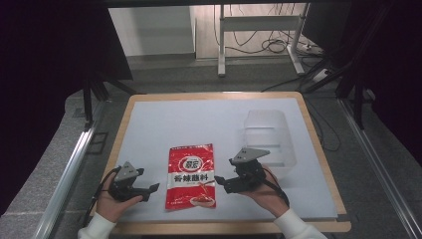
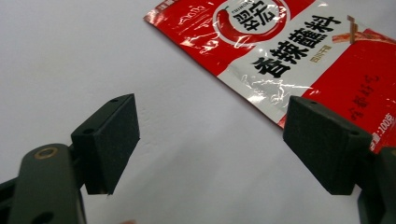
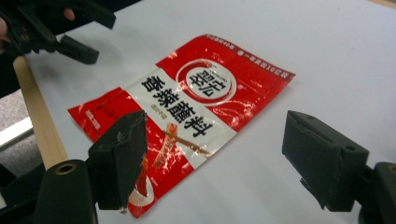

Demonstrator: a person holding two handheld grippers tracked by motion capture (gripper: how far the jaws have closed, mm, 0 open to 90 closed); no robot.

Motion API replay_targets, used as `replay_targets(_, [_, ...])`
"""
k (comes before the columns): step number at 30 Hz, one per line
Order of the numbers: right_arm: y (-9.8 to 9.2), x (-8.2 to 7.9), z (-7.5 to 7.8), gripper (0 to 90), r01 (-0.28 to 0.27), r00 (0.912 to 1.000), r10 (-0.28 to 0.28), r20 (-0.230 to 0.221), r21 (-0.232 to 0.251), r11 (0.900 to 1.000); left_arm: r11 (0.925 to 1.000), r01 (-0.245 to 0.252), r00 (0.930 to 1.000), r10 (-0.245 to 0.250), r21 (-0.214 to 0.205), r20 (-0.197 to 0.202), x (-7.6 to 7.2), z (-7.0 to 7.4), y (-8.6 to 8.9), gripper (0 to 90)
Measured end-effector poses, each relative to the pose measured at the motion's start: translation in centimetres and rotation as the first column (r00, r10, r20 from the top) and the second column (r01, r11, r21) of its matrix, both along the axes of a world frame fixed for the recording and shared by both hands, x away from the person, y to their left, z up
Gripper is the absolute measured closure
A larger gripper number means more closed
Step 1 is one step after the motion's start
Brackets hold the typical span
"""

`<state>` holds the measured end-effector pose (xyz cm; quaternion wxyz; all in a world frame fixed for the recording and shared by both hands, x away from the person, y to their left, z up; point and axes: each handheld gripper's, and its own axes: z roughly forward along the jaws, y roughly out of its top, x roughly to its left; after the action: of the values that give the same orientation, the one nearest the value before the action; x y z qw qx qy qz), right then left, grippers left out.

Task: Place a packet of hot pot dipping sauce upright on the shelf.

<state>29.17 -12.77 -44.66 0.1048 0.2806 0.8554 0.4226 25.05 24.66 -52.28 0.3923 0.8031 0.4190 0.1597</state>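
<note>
One red seasoning sachet (image 1: 191, 176) lies flat on the white table mat (image 1: 199, 124), printed face up, near the mat's front edge. It is the only packet on the table. Behind it and to its right stands one clear plastic container (image 1: 268, 142), empty as far as the high view tells, well apart from the sachet. Nothing lies on the mat between the sachet and that container.

Two grippers flank the sachet. The left gripper (image 1: 149, 190) rests just beside the sachet's lower left corner, held low in the person's left hand (image 1: 110, 199); its jaws stand spread with nothing between them, and in the left gripper view the sachet's edge (image 2: 280, 51) lies just beyond the far jaw, not touched. The right gripper (image 1: 222, 183) sits at the sachet's right edge in the person's right hand (image 1: 266, 191); its jaws are released and wide, with bare mat and the sachet's lower part (image 3: 187, 116) seen between them. Its pads press on nothing.

Beyond the mat, behind the sachet, the wooden table rim (image 1: 214, 94) borders a grey floor, where two white legs of a stand (image 1: 259, 30) and a tangle of cables (image 1: 271, 45) sit far from the work.
</note>
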Motion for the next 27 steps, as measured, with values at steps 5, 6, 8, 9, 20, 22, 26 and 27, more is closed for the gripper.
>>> replay_targets(5, [0.0,0.9,1.5,21.8,-0.016,0.9997,0.016,0.02,0.02,0.9997,0.9999,-0.008,0.9998,0.007,0.013,0.019,0.1,0.2,-0.2,17.5])
replay_targets(6, [0.0,0.9,1.5,21.8,-0.016,0.9997,0.016,0.02,0.02,0.9997,0.9999,-0.008,0.9998,0.007,0.013,0.019,0.1,0.2,-0.2,17.5])
replay_targets(8, [0.0,1.5,2.1,21.8,-0.029,0.9994,0.028,0.018,0.016,0.9995,0.9998,-0.01,0.9997,0.01,0.018,0.021,0.2,0.1,-0.2,17.5])
replay_targets(9, [0.0,1.5,2.1,21.8,-0.029,0.9994,0.028,0.018,0.016,0.9995,0.9998,-0.011,0.9998,0.01,0.016,0.016,0.2,0.0,-0.2,17.5])
replay_targets(20, [0.8,4.1,2.8,24.1,-0.075,0.997,0.075,-0.018,0.016,0.9971,0.9999,-0.012,0.9998,0.012,0.006,0.013,0.1,-0.3,-0.4,16.9])
replay_targets(22, [1.1,5.2,2.7,24.4,-0.077,0.9953,0.079,-0.056,0.029,0.9966,0.9999,-0.008,0.9999,0.007,0.008,0.013,0.0,-0.3,-0.4,16.9])
replay_targets(26, [1.6,6.6,2.7,24.1,-0.078,0.9934,0.08,-0.082,0.031,0.9965,0.9999,0.002,1.0,-0.002,0.011,0.005,0.3,-0.4,-0.4,17.0])
replay_targets(27, [1.7,6.9,2.7,24.0,-0.074,0.9937,0.077,-0.081,0.032,0.9967,1.0,0.002,1.0,-0.002,0.01,0.006,0.3,-0.4,-0.4,17.1])
